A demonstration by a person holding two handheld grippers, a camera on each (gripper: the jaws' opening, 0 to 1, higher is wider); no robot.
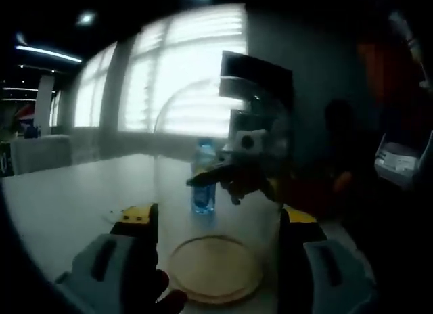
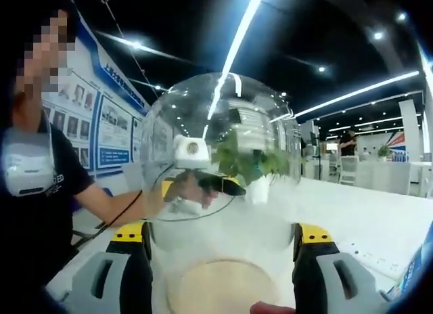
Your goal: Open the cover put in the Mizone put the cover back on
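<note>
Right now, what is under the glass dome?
Under the glass dome lies a round wooden base, with nothing seen standing on it. The Mizone bottle stands on the white table behind the dome, seen through the glass. The jaws cover the dome's lower edges.

We see each gripper, left (image 1: 216, 260) and right (image 2: 221, 260), with grey-blue jaw housings capped yellow over black; at nine o'clock, the person's black short-sleeved shirt (image 2: 47, 192).

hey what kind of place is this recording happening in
Probably an exhibition or showroom hall. The right gripper view shows a wall of display panels, long ceiling light strips and white tables with chairs; the left gripper view shows large bright windows.
</note>
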